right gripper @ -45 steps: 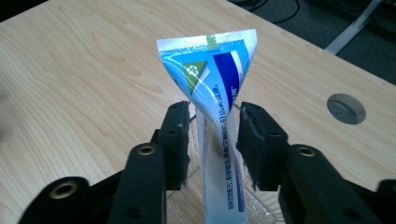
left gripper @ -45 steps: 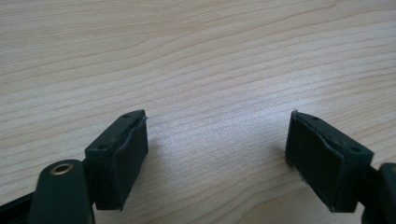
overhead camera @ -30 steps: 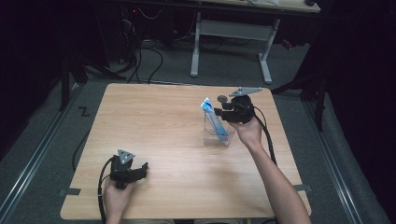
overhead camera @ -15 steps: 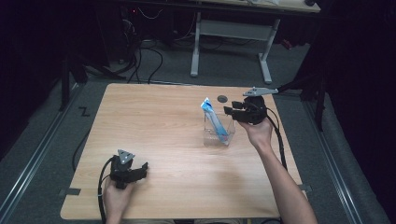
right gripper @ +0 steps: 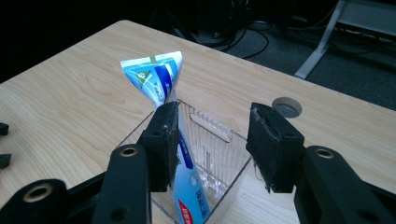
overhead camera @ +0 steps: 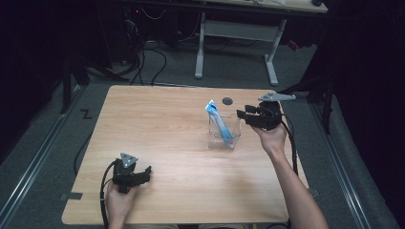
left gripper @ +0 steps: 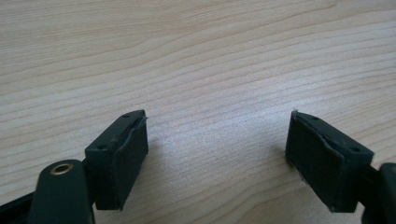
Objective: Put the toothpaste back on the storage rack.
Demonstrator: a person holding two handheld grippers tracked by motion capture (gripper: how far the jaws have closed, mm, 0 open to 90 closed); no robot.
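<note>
A blue and white toothpaste tube [overhead camera: 219,123] [right gripper: 156,77] stands tilted, crimped end up, inside a clear plastic container [overhead camera: 225,138] [right gripper: 205,161] right of the table's middle. My right gripper [overhead camera: 241,116] [right gripper: 212,140] hovers just right of the container and points at it. Its jaws are open and hold nothing; the tube is beyond its left jaw in the right gripper view. My left gripper [overhead camera: 145,172] [left gripper: 217,149] rests near the front left of the wooden table [overhead camera: 157,129], open over bare wood.
A round cable hole [overhead camera: 227,100] [right gripper: 286,107] sits in the tabletop behind the container. Beyond the far edge is a white-legged desk [overhead camera: 239,33] with cables on the dark floor. Each gripper trails a black cable.
My right gripper has drawn back to the right, away from the top of the tube and container. The tube stays in the container. The left gripper has not moved.
</note>
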